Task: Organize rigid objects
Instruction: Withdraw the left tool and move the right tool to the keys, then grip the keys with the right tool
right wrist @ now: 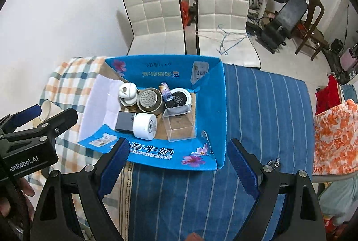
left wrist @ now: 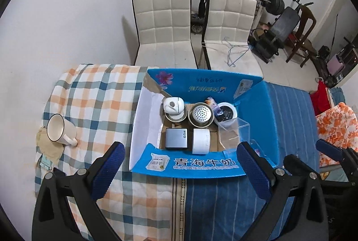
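A blue cardboard box [left wrist: 252, 106] [right wrist: 210, 106] lies open on the covered table. Inside it are a white round gadget [left wrist: 174, 105], a metal strainer cup [left wrist: 200, 115] [right wrist: 149, 101], a black round tin [left wrist: 226, 111], a grey box [left wrist: 176, 138] [right wrist: 125, 122], a white tape roll [left wrist: 201, 141] [right wrist: 145, 125] and a clear plastic case [right wrist: 179, 124]. A cream mug [left wrist: 59, 129] lies on its side on the checked cloth, left of the box. My left gripper [left wrist: 181, 171] hangs open above the box's near edge, with nothing between its fingers. My right gripper [right wrist: 179, 171] is open too, over the near flap, also with nothing between its fingers.
Two white padded chairs [left wrist: 165, 24] [left wrist: 230, 24] stand behind the table. Weight-training gear [left wrist: 277, 17] and a wooden chair fill the back right. A blue striped cloth [right wrist: 268, 111] covers the table's right part; an orange flowered fabric [right wrist: 335, 133] lies at the right edge.
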A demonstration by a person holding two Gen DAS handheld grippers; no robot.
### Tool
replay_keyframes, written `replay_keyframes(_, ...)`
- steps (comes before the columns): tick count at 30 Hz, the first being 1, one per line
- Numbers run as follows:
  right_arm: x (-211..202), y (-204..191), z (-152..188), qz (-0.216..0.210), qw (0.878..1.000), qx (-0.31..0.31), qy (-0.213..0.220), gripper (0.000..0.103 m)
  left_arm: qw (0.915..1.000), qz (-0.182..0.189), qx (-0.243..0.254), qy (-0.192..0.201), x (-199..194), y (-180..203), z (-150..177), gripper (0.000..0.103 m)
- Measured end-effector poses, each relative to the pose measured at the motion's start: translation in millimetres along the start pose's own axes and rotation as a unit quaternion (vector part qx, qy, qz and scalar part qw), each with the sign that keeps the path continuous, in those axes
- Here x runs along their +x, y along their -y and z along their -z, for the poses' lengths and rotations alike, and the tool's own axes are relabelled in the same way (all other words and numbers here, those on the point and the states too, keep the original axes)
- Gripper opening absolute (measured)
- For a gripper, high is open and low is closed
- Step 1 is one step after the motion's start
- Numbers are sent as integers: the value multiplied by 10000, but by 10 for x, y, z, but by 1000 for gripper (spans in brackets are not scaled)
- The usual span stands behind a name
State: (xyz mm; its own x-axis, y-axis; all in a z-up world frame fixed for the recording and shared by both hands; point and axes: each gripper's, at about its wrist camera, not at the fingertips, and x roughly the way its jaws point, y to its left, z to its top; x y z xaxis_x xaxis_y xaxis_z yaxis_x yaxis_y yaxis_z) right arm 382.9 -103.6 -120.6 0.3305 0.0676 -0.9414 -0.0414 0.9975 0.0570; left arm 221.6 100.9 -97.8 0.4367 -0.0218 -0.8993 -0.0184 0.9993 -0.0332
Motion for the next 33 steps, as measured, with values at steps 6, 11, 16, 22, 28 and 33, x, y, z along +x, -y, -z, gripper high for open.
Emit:
replay_keyframes(6,-259,86,112,-191,9997,97,92,91,9999,68,43,78,-178,105,89,102)
replay_keyframes(11,-263,409,227,-220,9982,551,107,91,9999,30,79,90,-138,220,141,103)
replay_keyframes(16,125,1214,476,166,9880,1483,-394,91,9999,37,49,-94,151,395,225,103)
replay_keyframes(22,890,2396,958,638,9486,2869,-1173,91,9982,277,-22,-536,734,686,310,103)
replay_keyframes(28,1729,2976,1260,610,9142,3704,-1529,91,9958,242,93,-878,1260,1019,330,103)
replay_keyframes(33,2124,3108,1301,801,9000,3979,-1592,92,9944,77,299,-1007,1530,1185,291,103)
